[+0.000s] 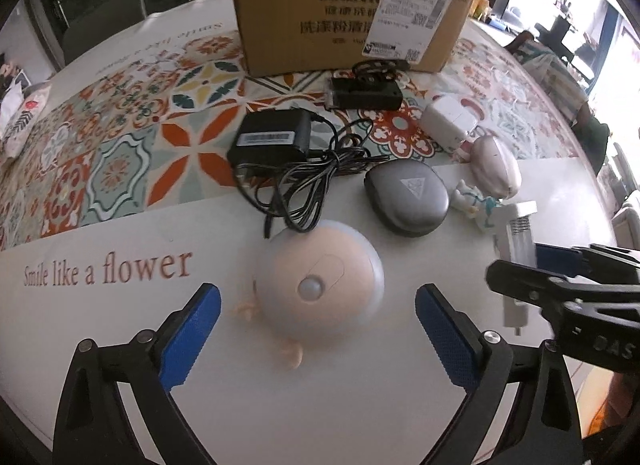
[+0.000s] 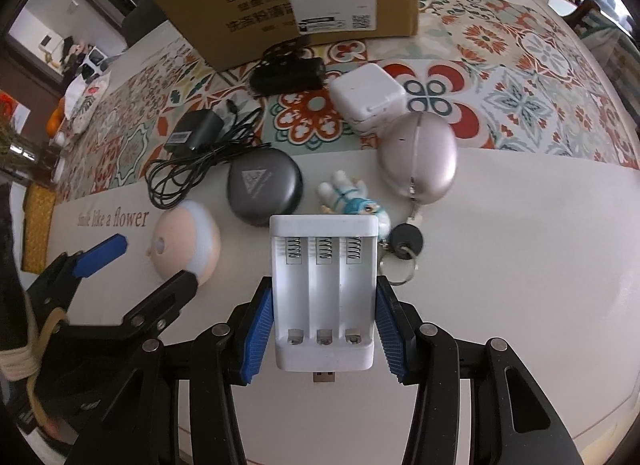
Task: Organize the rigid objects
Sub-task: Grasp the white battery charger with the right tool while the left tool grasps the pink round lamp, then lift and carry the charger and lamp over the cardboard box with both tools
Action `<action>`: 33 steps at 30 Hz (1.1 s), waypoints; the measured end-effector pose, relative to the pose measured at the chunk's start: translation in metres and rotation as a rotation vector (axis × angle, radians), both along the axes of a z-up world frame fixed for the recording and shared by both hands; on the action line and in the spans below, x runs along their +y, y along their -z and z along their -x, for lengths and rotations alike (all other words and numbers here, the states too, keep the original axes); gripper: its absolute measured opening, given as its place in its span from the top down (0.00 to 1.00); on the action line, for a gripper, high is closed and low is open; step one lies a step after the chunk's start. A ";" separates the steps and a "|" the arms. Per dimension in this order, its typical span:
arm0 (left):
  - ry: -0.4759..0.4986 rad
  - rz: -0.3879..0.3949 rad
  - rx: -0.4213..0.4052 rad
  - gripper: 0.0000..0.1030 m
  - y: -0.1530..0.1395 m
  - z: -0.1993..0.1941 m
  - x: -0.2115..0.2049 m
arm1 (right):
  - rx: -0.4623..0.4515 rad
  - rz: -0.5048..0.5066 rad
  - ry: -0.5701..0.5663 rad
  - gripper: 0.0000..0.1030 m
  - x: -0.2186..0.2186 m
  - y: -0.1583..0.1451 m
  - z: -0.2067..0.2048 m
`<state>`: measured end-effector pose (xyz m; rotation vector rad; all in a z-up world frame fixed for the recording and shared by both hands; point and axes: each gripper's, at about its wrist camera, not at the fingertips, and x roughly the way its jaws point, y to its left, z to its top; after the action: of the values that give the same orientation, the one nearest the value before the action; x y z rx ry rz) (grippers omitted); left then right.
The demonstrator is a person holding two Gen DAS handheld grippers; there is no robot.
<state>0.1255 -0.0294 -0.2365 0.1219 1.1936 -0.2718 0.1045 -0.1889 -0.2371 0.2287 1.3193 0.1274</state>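
My right gripper (image 2: pixel 324 329) is shut on a white battery charger (image 2: pixel 324 297), its blue pads against both sides; the charger also shows in the left wrist view (image 1: pixel 518 253). My left gripper (image 1: pixel 318 329) is open, its fingers on either side of a round pink night light (image 1: pixel 320 285) on the table, not touching it; the light also shows in the right wrist view (image 2: pixel 188 241). A cardboard box (image 1: pixel 344 9) stands at the back.
On the patterned tablecloth (image 1: pixel 120 169) lie a black adapter with cable (image 1: pixel 272 141), a grey oval case (image 1: pixel 406 199), a small black device (image 1: pixel 366 93), a white plug block (image 1: pixel 450 119), a pink egg-shaped case (image 2: pixel 418 157), a small figurine (image 2: pixel 348 197) and a key ring (image 2: pixel 404 245).
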 end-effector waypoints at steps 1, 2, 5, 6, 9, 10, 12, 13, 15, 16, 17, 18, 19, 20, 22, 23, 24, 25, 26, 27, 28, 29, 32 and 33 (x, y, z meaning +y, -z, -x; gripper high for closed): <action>0.000 0.000 0.004 0.05 0.002 -0.001 -0.002 | 0.002 0.002 0.003 0.53 -0.002 0.001 0.000; 0.000 -0.003 0.012 0.08 0.006 -0.003 -0.003 | 0.006 0.003 0.002 0.53 -0.003 0.002 -0.001; -0.012 -0.011 0.037 0.18 0.015 -0.009 -0.005 | 0.016 0.006 -0.003 0.53 -0.005 0.005 -0.002; -0.016 -0.011 0.046 0.19 0.017 -0.011 -0.006 | 0.020 0.005 -0.006 0.53 -0.006 0.005 -0.002; -0.017 -0.026 0.047 0.21 0.022 -0.014 -0.009 | 0.021 0.006 -0.014 0.53 -0.006 0.006 -0.004; -0.016 -0.031 0.046 0.21 0.023 -0.014 -0.010 | 0.020 0.007 -0.019 0.53 -0.006 0.006 -0.004; -0.021 -0.043 0.037 0.25 0.024 -0.014 -0.010 | 0.021 0.007 -0.024 0.53 -0.005 0.007 -0.005; -0.023 -0.042 0.037 0.26 0.024 -0.015 -0.010 | 0.021 0.008 -0.028 0.53 -0.006 0.007 -0.005; -0.030 -0.034 0.034 0.27 0.024 -0.014 -0.010 | 0.021 0.007 -0.034 0.53 -0.005 0.006 -0.006; -0.035 -0.037 0.038 0.27 0.024 -0.014 -0.010 | 0.020 0.006 -0.037 0.53 -0.006 0.006 -0.007; -0.039 -0.038 0.043 0.27 0.023 -0.013 -0.009 | 0.019 0.006 -0.039 0.53 -0.006 0.006 -0.007; -0.041 -0.035 0.044 0.27 0.022 -0.012 -0.009 | 0.016 0.006 -0.042 0.53 -0.007 0.004 -0.006; -0.043 -0.032 0.042 0.27 0.021 -0.009 -0.009 | 0.013 0.006 -0.045 0.53 -0.007 0.003 -0.006; -0.045 -0.032 0.036 0.27 0.017 -0.007 -0.009 | 0.009 0.004 -0.048 0.53 -0.007 0.001 -0.006; -0.046 -0.032 0.022 0.27 0.009 -0.002 -0.008 | 0.002 0.003 -0.054 0.53 -0.007 -0.002 -0.006; -0.048 -0.028 0.014 0.27 0.004 0.000 -0.008 | -0.003 0.001 -0.057 0.53 -0.007 -0.004 -0.006; -0.051 -0.023 0.002 0.27 -0.003 0.002 -0.007 | -0.009 -0.002 -0.058 0.53 -0.007 -0.007 -0.006; -0.053 -0.019 -0.010 0.27 -0.009 0.004 -0.006 | -0.013 -0.005 -0.061 0.53 -0.007 -0.010 -0.006; -0.056 -0.017 -0.021 0.27 -0.015 0.004 -0.005 | -0.019 -0.008 -0.063 0.53 -0.007 -0.013 -0.006; -0.061 -0.013 -0.036 0.27 -0.023 0.005 -0.004 | -0.029 -0.010 -0.065 0.53 -0.006 -0.017 -0.006; -0.064 -0.009 -0.046 0.27 -0.028 0.005 -0.003 | -0.037 -0.012 -0.068 0.53 -0.006 -0.022 -0.006; -0.069 -0.005 -0.058 0.27 -0.035 0.005 -0.002 | -0.044 -0.015 -0.070 0.53 -0.006 -0.025 -0.006; -0.081 0.012 -0.092 0.27 -0.054 0.002 -0.001 | -0.079 -0.023 -0.074 0.53 -0.005 -0.041 -0.007; -0.083 0.017 -0.106 0.27 -0.062 0.000 0.000 | -0.092 -0.025 -0.076 0.53 -0.006 -0.046 -0.008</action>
<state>0.1256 -0.0296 -0.1749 0.0711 1.0883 -0.2003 0.1121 -0.1945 -0.1912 0.1916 1.2355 0.2164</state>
